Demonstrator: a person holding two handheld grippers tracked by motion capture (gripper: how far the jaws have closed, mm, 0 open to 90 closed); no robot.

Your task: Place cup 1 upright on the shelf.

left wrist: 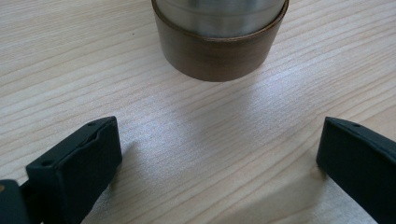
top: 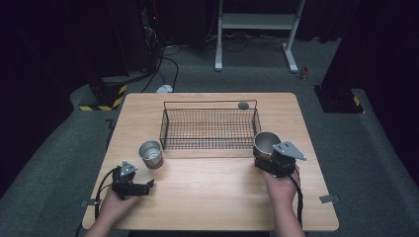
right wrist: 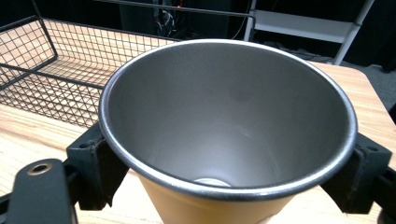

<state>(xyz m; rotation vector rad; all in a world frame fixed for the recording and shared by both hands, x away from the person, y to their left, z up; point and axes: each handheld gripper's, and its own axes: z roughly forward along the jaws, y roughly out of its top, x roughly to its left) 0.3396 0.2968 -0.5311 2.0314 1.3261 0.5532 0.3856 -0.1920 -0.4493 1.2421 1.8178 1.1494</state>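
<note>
A: Fig. 1, seen from beside the table. What does the right gripper (top: 267, 157) carry, right of centre in the high view?

B: A steel cup (top: 267, 142) with a tan band, upright and empty. In the right gripper view the jaws press on its wall from both sides just under the rim (right wrist: 229, 184), so the tool is clamped on that cup. It sits at the near right corner of the wire basket (top: 210, 129), outside the mesh; whether it rests on the table (top: 212, 192) or is lifted slightly, I cannot tell.

A: And the left gripper (top: 143, 186), lower left of the frame?

B: Jaws spread wide, nothing between them. In the left gripper view the black fingers (left wrist: 79, 163) stand far apart at the bottom corners, bare wood between, and a second cup (left wrist: 219, 39), steel with a brown base band, stands ahead at the top centre. From above, that second cup (top: 151, 153) is just outside the basket's near left corner.

A: How far along is the work, judging by this?

B: Early, I would say. The basket holds no cup. One cup is gripped but not yet over the mesh; the other is untouched. If the aim is to load both, both placements remain
</note>
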